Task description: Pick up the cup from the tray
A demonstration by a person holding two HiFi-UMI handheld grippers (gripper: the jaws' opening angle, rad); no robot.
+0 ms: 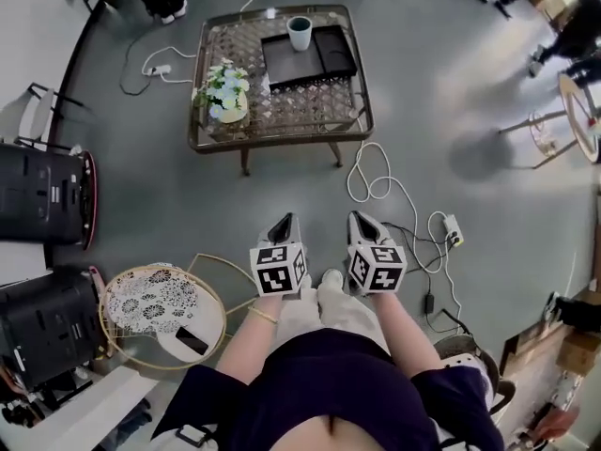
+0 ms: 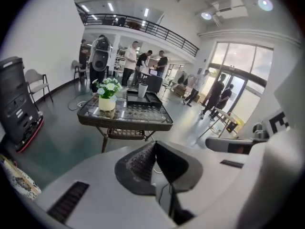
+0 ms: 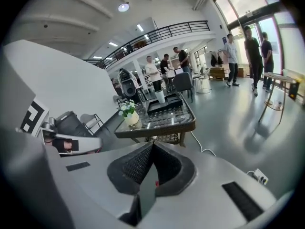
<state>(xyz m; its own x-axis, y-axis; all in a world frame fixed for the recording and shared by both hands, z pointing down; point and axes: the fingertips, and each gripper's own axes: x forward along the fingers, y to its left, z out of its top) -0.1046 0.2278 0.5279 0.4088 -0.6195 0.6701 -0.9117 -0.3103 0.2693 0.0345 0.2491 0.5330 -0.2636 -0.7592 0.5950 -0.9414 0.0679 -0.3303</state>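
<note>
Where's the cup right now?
In the head view the cup stands at the far edge of the tray, on the table, right of the flowers.

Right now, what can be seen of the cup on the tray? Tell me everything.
The cup is small and plain, white outside and dark inside as seen from above. It looks ceramic or plastic, and no handle shows. It stands upright, mouth up, at the far edge of the black tray on the glass-topped table. Only the tray touches it. Whether it holds anything cannot be told.
</note>
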